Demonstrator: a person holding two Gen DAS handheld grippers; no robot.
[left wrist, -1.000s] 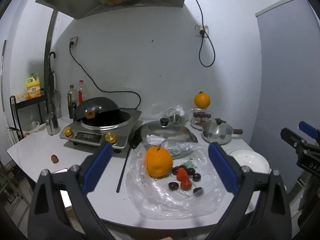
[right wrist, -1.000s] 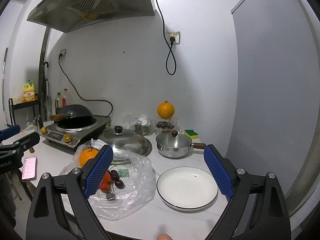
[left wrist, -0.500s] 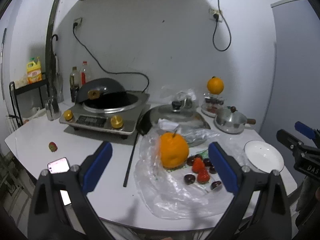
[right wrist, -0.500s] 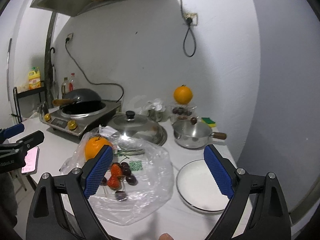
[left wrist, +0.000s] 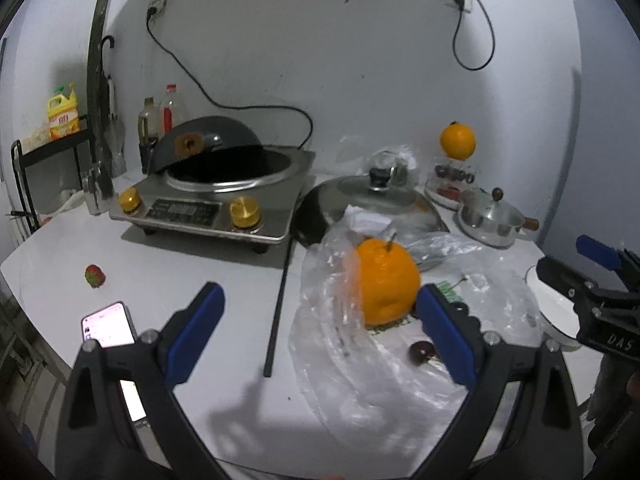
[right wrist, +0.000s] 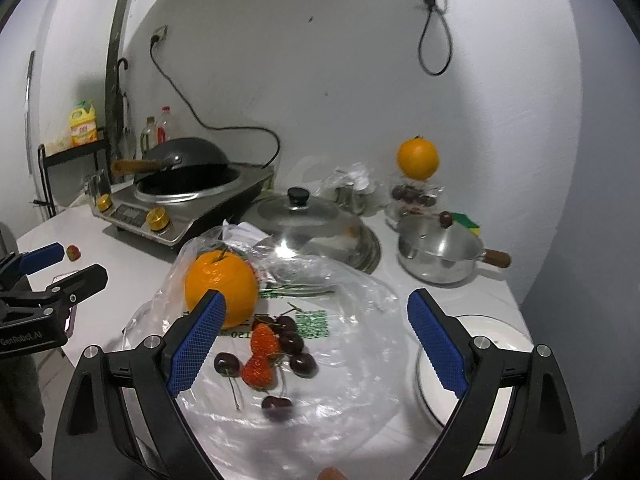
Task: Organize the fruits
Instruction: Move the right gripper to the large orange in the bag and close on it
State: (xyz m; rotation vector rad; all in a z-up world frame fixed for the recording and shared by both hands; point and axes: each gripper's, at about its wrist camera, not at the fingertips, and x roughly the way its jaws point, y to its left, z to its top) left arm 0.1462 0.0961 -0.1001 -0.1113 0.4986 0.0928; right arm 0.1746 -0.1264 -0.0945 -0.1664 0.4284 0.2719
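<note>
- Fruit sits spread on a clear plastic bag [right wrist: 320, 364] laid flat on the white counter [left wrist: 168, 264]: a big orange [right wrist: 221, 282] with a stem at the bag's left edge, two strawberries [right wrist: 262, 354] and several dark cherries [right wrist: 294, 342] just to its right.
- Left gripper [left wrist: 318, 334] hovers above the counter, blue pads wide apart, nothing between them; its right pad [left wrist: 446, 338] is just beside the orange [left wrist: 386, 280] in the left wrist view, and I can't tell whether they touch.
- Right gripper [right wrist: 316, 340] hangs over the bag, also spread wide and empty, with the strawberries and cherries showing between its pads.
- White plate [right wrist: 500, 344] lies on the counter at the bag's right side, partly behind the right finger [right wrist: 438, 344].
- One stray strawberry [left wrist: 95, 276] lies alone far left on the counter, well apart from the bag, near a lit phone [left wrist: 108, 326].
- Thin black rod [left wrist: 279, 304] lies on the counter between the phone and the bag.
- Behind, an induction cooker [left wrist: 208, 200] carries a black wok [right wrist: 180, 164]; a steel lid [right wrist: 308, 216] with a black knob rests next to it, just behind the bag.
- Small steel saucepan [right wrist: 440, 252] with a wooden handle stands at right rear.
- Second orange [right wrist: 418, 159] perches on a clear container of dark fruit [right wrist: 414, 198] against the wall.
</note>
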